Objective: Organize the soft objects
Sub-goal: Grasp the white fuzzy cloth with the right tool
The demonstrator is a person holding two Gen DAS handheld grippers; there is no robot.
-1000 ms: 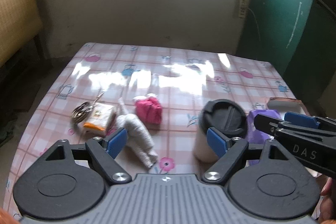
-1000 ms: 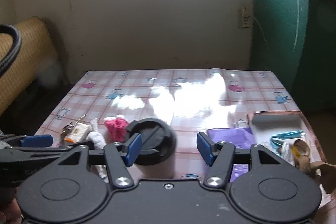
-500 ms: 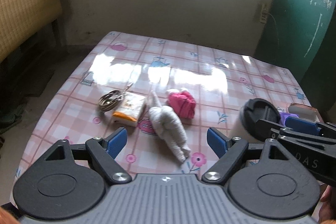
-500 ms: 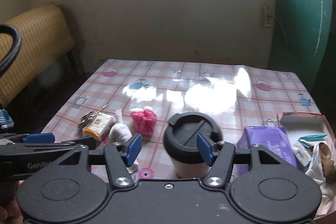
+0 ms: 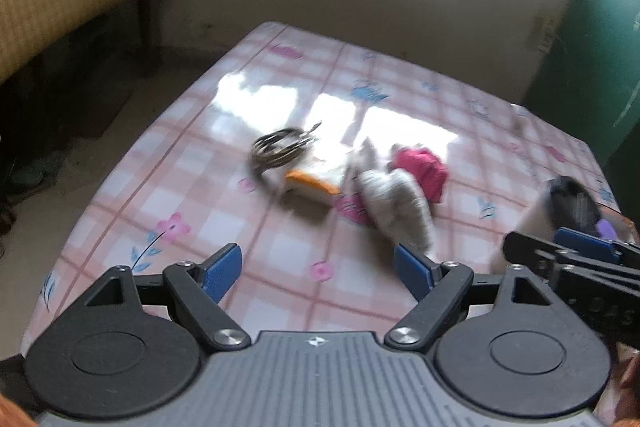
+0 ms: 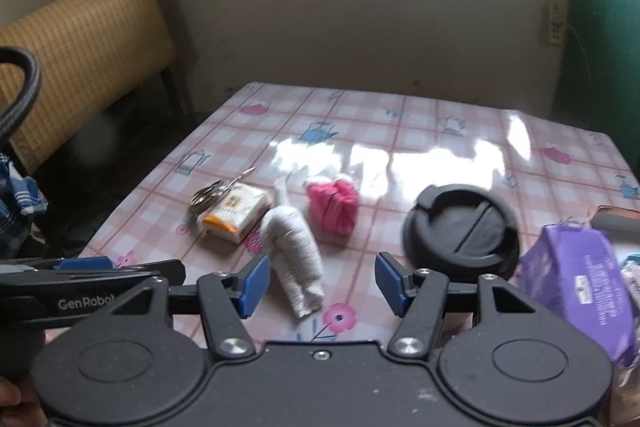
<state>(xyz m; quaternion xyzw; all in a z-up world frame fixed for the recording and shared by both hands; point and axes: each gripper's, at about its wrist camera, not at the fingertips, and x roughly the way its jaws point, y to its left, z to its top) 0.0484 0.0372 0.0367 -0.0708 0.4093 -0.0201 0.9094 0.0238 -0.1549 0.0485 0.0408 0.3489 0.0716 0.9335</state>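
A rolled white sock [image 6: 294, 251] [image 5: 394, 207] lies on the pink checked tablecloth [image 6: 420, 139]. A bunched pink cloth [image 6: 334, 205] [image 5: 422, 169] sits just beyond it, and a white and orange tissue pack [image 6: 236, 213] [image 5: 316, 179] to its left. My right gripper [image 6: 318, 281] stands open above the near end of the white sock, holding nothing. My left gripper [image 5: 318, 267] is open too, over bare cloth in front of the sock and pack. Each gripper shows at the edge of the other's view.
A metal key ring [image 6: 208, 193] [image 5: 278, 147] lies by the tissue pack. A cup with a black lid [image 6: 460, 227] stands to the right, then a purple packet [image 6: 580, 279] and an open box [image 6: 616, 219]. A woven bench [image 6: 80, 59] stands left of the table.
Both grippers have swung left and dipped closer to the table. The cup has slid out from between the right fingers, and the white sock now sits there. Both stay open.
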